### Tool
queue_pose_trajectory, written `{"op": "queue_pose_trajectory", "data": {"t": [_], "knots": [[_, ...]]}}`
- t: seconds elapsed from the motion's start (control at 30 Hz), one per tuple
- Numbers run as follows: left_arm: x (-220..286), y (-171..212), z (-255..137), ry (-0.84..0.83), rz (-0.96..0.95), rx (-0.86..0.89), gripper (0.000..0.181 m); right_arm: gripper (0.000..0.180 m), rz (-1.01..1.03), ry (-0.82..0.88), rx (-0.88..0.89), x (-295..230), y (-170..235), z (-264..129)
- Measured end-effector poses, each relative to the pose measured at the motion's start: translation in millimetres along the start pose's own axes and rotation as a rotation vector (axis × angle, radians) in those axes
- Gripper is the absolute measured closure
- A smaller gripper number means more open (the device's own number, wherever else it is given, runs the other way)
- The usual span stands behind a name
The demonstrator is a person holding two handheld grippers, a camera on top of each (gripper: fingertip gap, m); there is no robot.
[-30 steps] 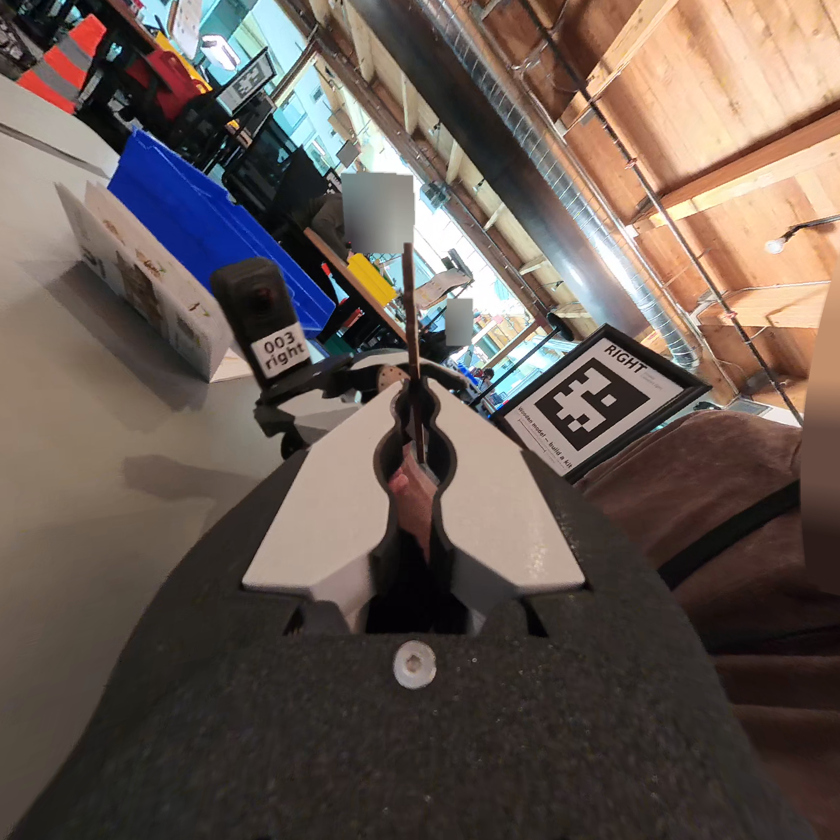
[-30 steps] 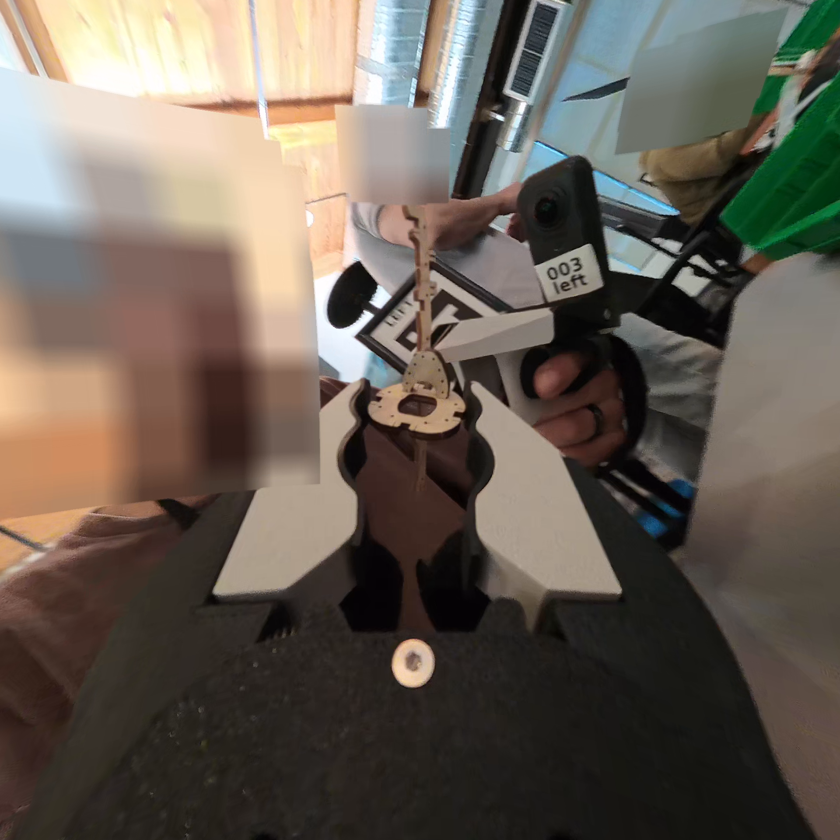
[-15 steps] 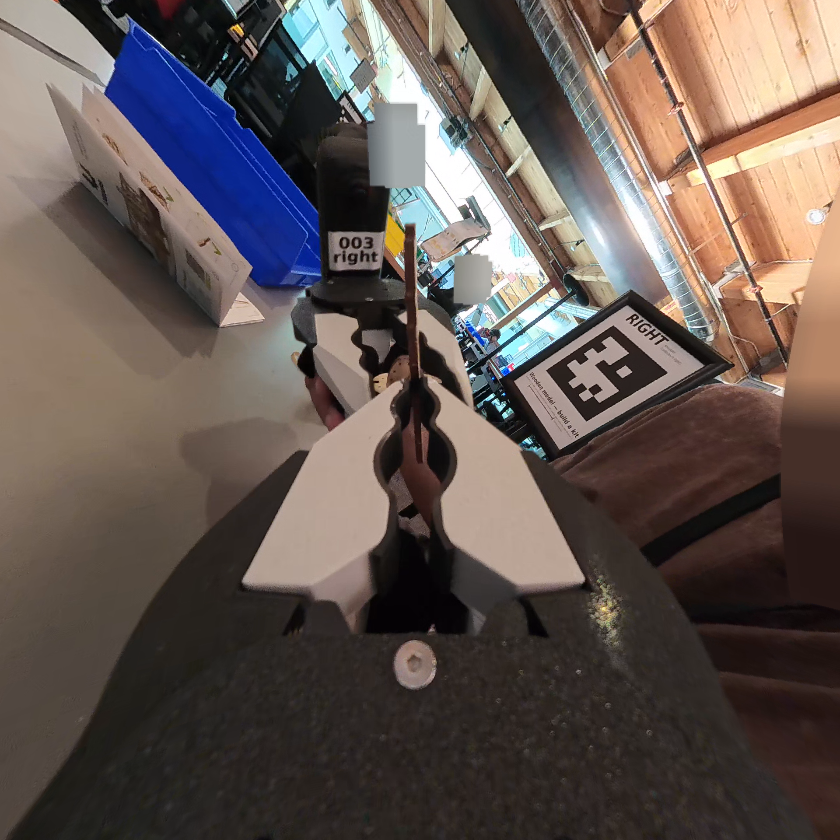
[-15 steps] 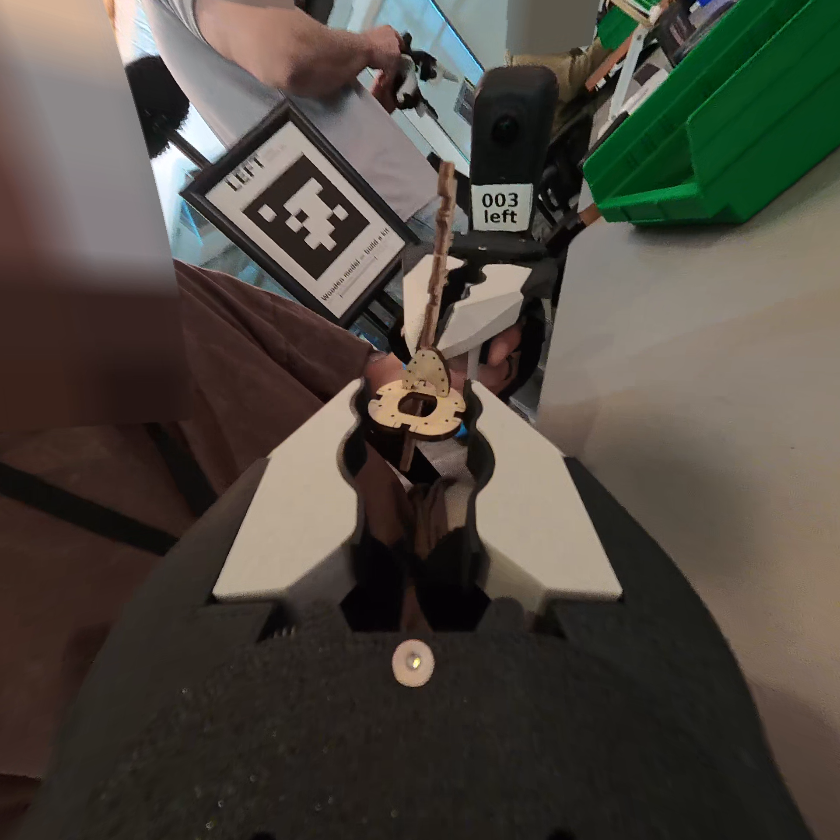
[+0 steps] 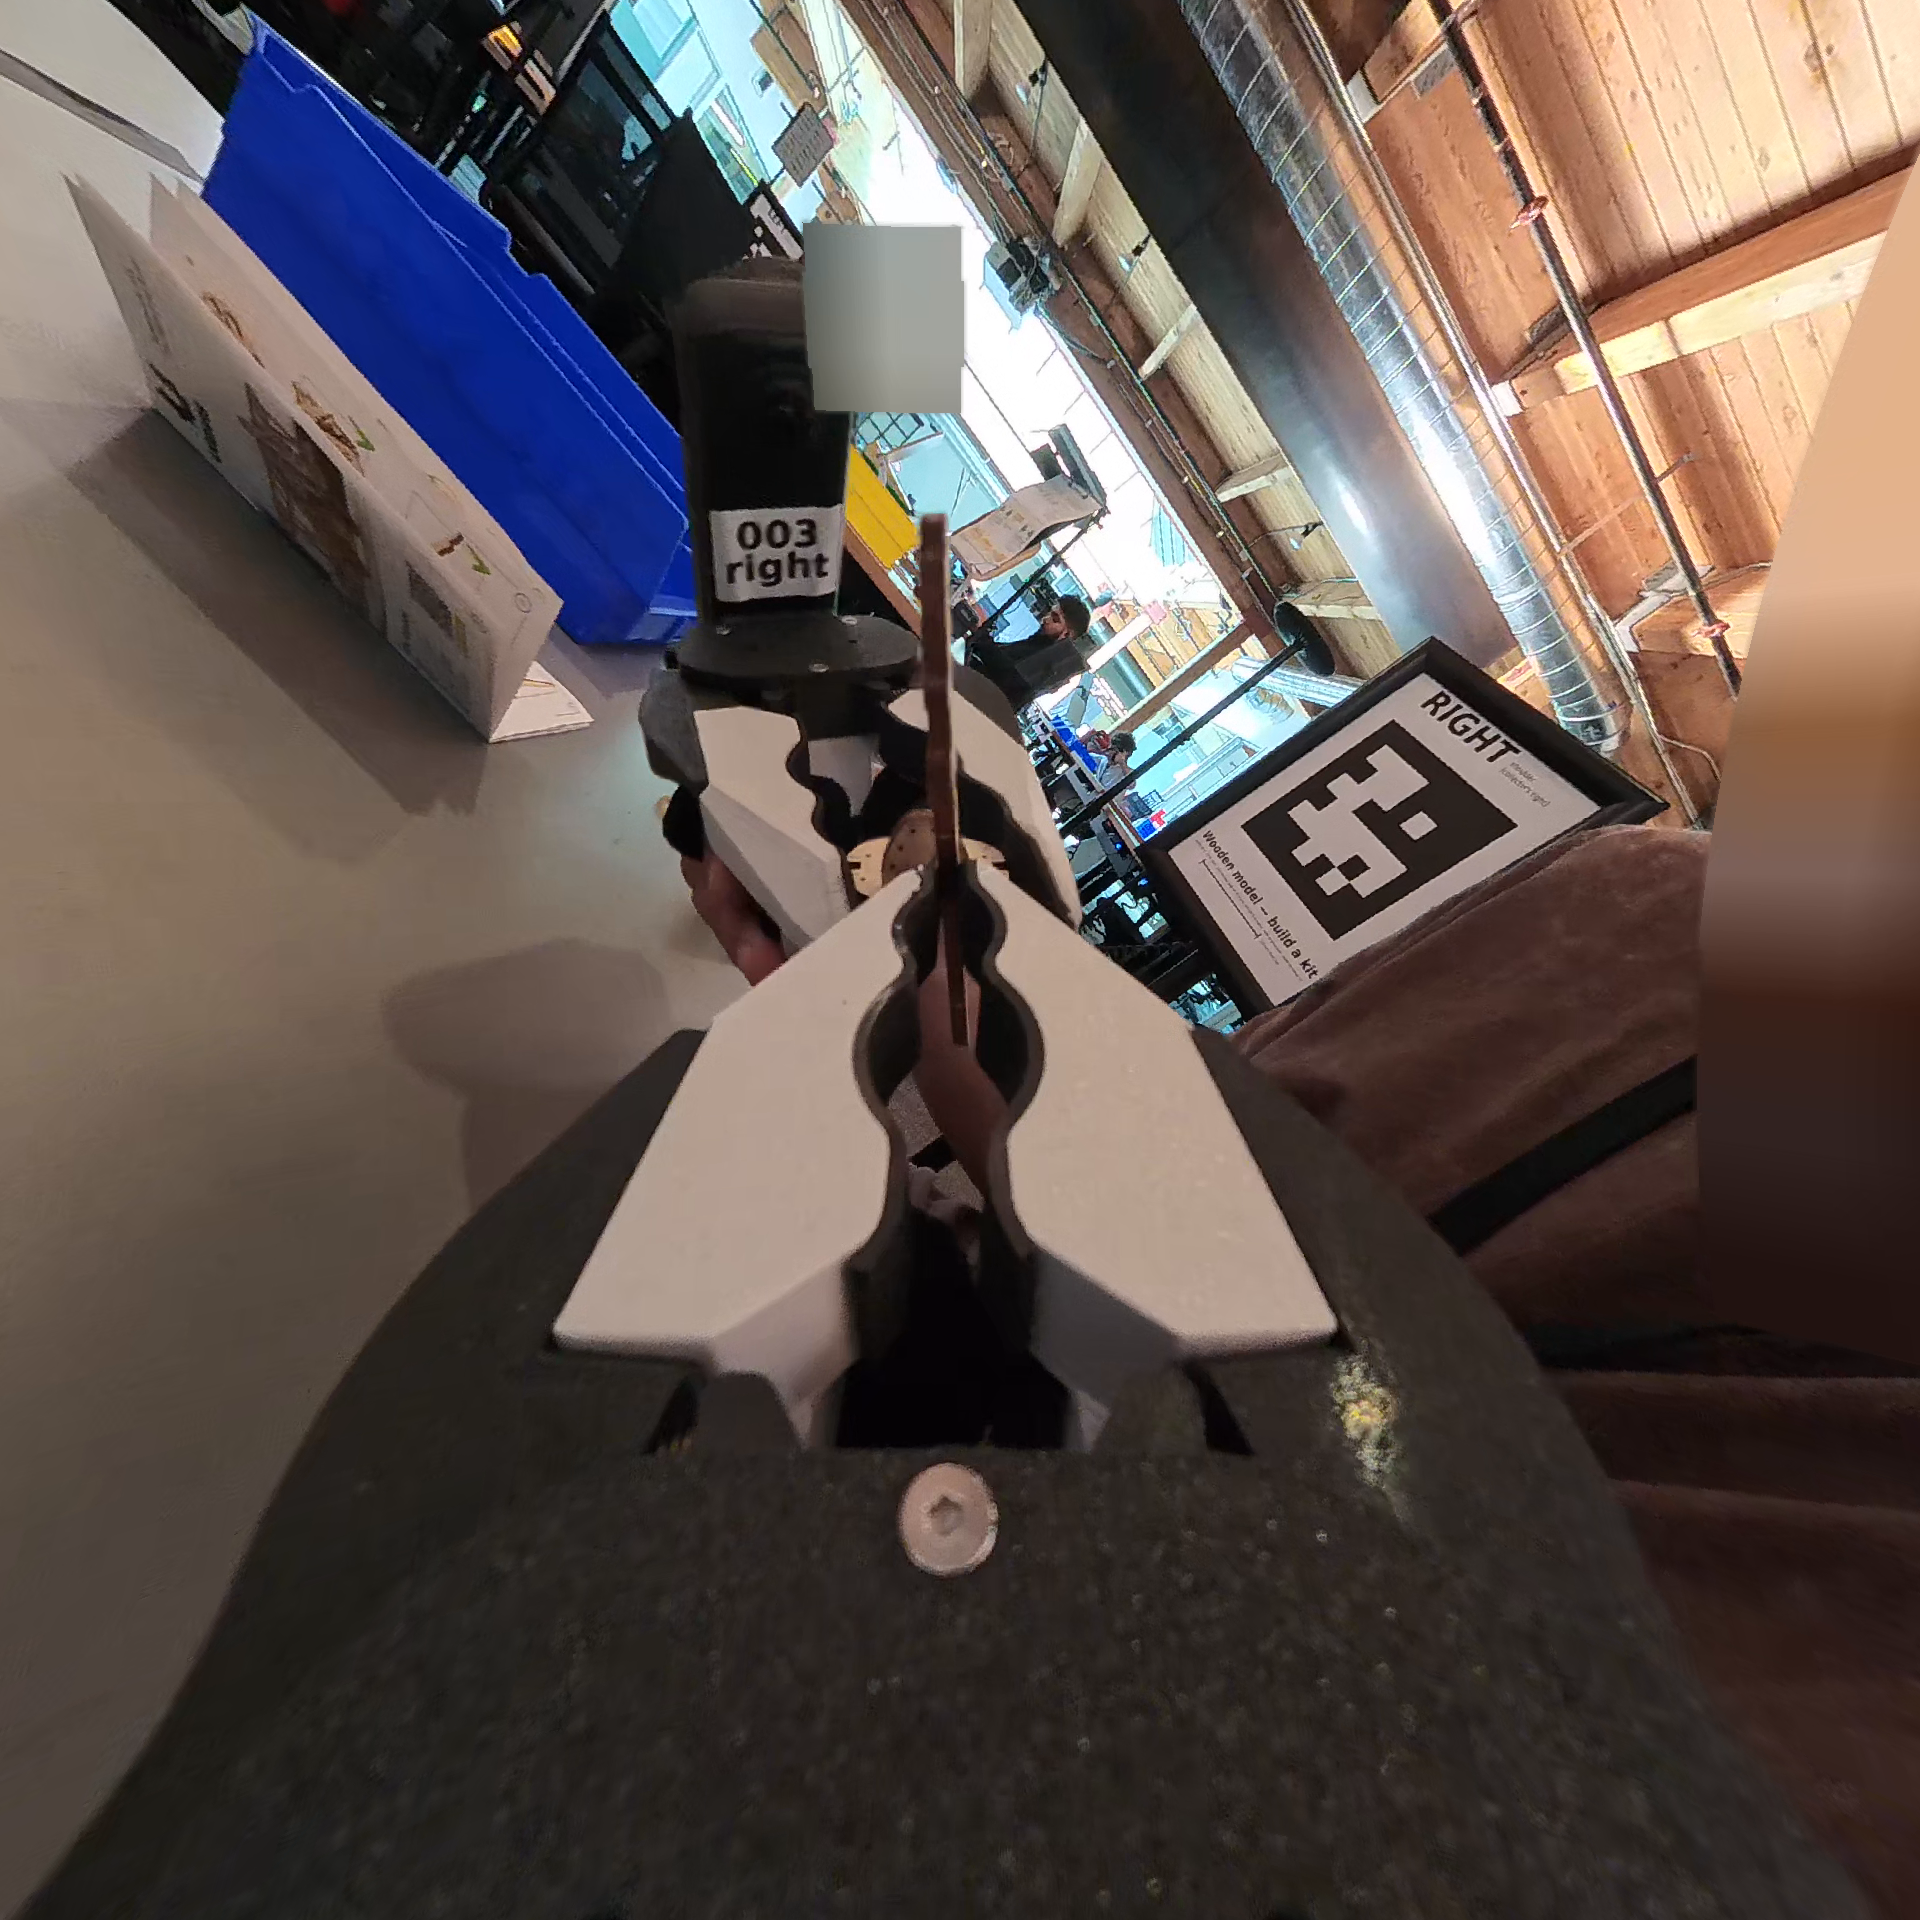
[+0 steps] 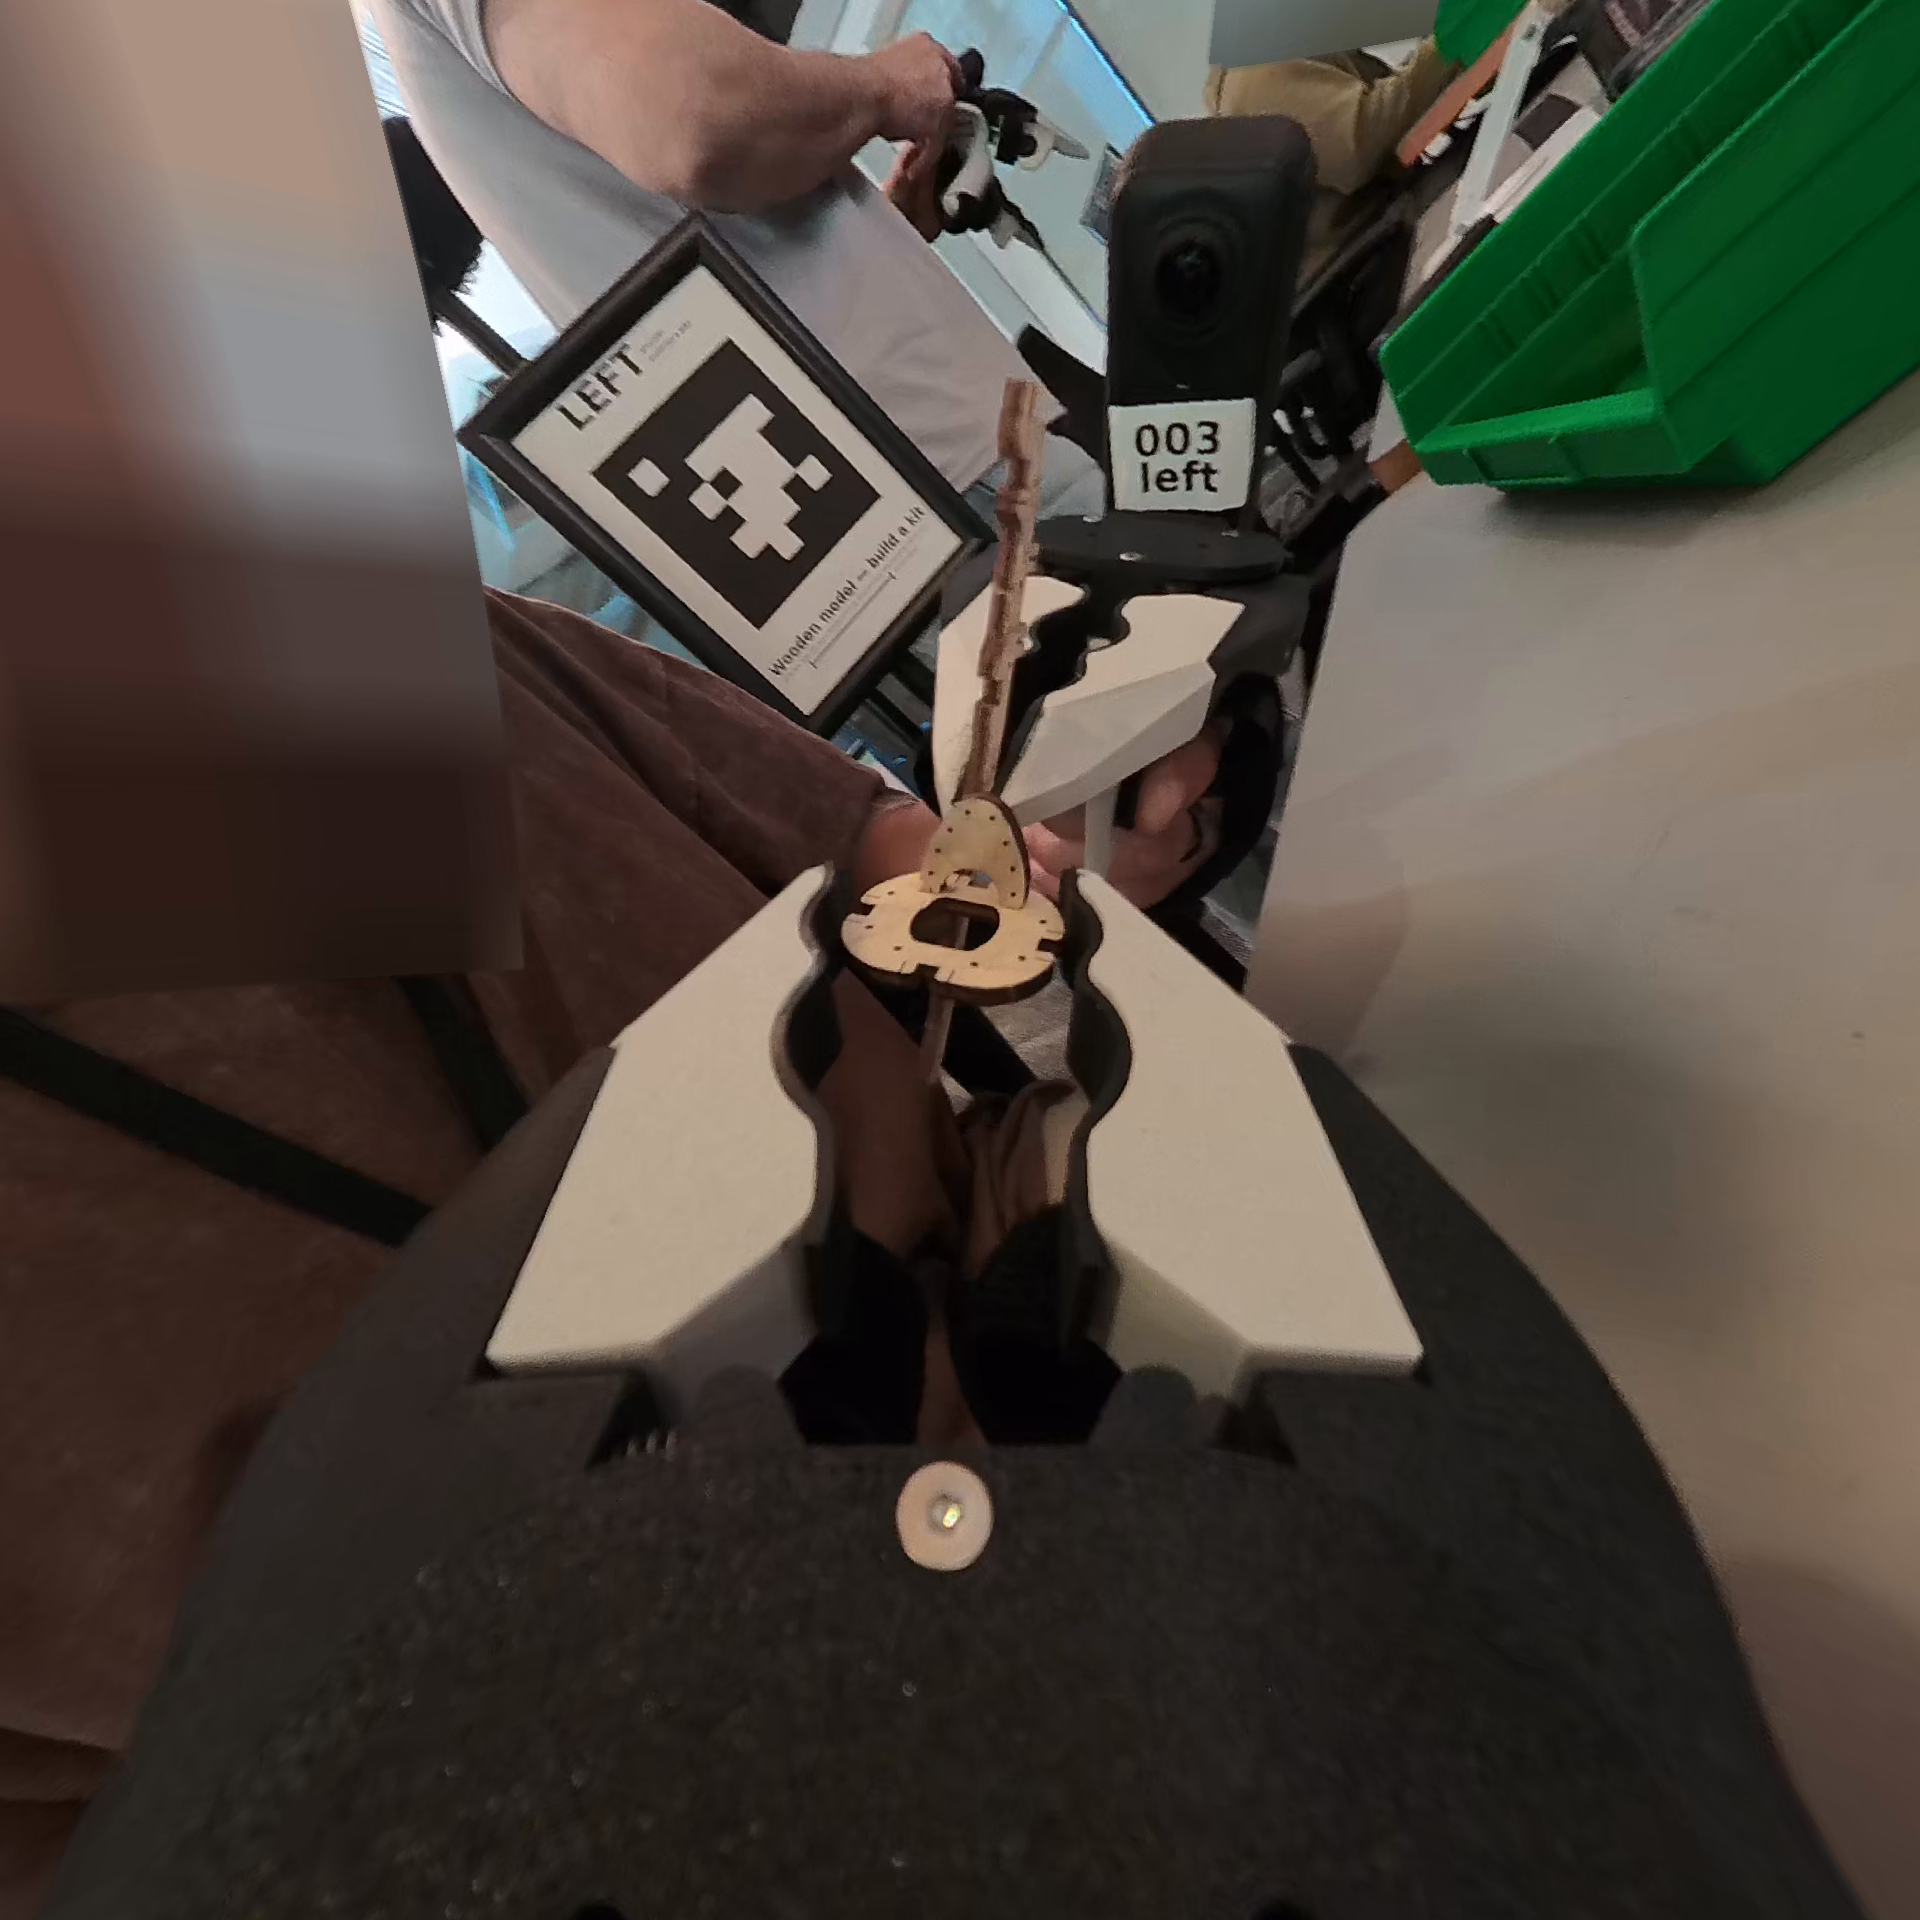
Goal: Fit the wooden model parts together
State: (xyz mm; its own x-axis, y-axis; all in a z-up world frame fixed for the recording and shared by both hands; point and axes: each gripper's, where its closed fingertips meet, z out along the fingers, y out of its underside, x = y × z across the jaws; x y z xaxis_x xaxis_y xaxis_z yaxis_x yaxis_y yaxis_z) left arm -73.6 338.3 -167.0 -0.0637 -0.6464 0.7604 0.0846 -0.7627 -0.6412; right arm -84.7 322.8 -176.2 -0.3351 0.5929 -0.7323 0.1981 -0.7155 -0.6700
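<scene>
My left gripper (image 5: 940,904) is shut on a thin, dark wooden strip (image 5: 938,707), seen edge-on and sticking out past the fingertips. My right gripper (image 6: 951,914) is shut on a round, pale wooden disc (image 6: 883,940) with a slot in its middle. A small half-round piece (image 6: 977,842) stands on the disc. In the right wrist view the notched strip (image 6: 1013,540) passes through the disc's slot. The two grippers face each other closely above the grey table (image 5: 208,935). The disc (image 5: 904,847) also shows just beyond my left fingertips.
A folded instruction leaflet (image 5: 312,468) and a blue bin (image 5: 416,312) stand on the far left of the table. Green bins (image 6: 1714,312) sit at the right. Framed marker cards (image 5: 1382,821) (image 6: 727,499) lean by a brown sleeve (image 5: 1507,1039). Another person's arm (image 6: 727,125) is behind. Only a small space, under 4 cm, lies between the two pairs of fingers.
Both views have swung down from the ceiling toward the table. The grippers now face each other more squarely and closer. The strip stays in the disc's slot, and both grips are unchanged.
</scene>
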Motion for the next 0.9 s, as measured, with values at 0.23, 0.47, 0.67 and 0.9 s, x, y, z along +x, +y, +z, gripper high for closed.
{"op": "queue_pose_trajectory", "data": {"t": [0.23,0.47,0.67,0.9], "knots": [[-3,-1,-3,0.001,-0.007,0.007,0.18,0.139,-0.004,-0.015,0.013,-3,-5,-5],[-6,-1,-2,-0.014,-0.005,0.011,0.18,0.139,-0.006,0.029,-0.058,0,2,2],[-8,-4,-3,-0.031,-0.004,0.038,0.181,0.139,0.011,0.05,-0.046,5,1,1],[-10,-9,-2,-0.066,0.027,0.091,0.181,0.139,0.051,0.044,0.013,7,-6,0]]}}
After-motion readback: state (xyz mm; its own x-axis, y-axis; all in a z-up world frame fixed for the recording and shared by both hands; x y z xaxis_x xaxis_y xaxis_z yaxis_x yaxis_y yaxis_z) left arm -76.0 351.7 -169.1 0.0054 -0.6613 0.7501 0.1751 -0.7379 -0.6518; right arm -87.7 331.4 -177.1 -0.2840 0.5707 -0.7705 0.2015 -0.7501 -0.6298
